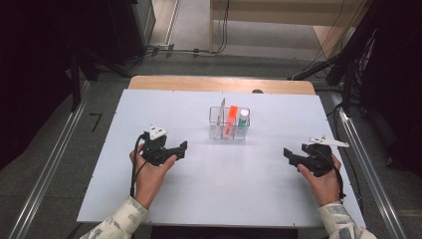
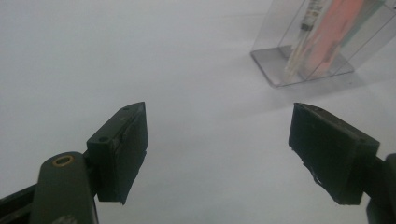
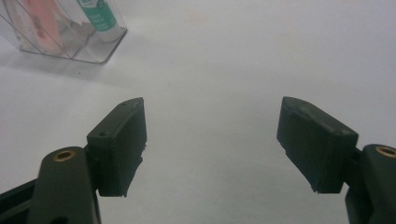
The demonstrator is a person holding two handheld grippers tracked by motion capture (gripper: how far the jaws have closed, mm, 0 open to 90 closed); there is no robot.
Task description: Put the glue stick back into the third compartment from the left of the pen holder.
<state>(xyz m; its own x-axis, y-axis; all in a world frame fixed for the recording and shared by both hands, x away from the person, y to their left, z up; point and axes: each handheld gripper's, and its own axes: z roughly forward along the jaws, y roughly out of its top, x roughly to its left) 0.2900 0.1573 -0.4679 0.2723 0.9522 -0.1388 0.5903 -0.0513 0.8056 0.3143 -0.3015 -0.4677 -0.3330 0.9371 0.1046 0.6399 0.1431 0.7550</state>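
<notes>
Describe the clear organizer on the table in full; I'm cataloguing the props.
The clear organizer is a small box of see-through plastic with thin dividers, standing upright on the white table toward its far middle. It holds an orange marker, a green-labelled tube and a pale slim tool, all standing. Neither claw touches it.

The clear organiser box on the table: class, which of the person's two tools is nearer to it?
Left. The left tool sits just below-left of the clear organiser box; the right tool lies farther off, below-right.

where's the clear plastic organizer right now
In the high view the clear organizer stands past mid-table, between and beyond the left gripper and the right gripper.
</notes>
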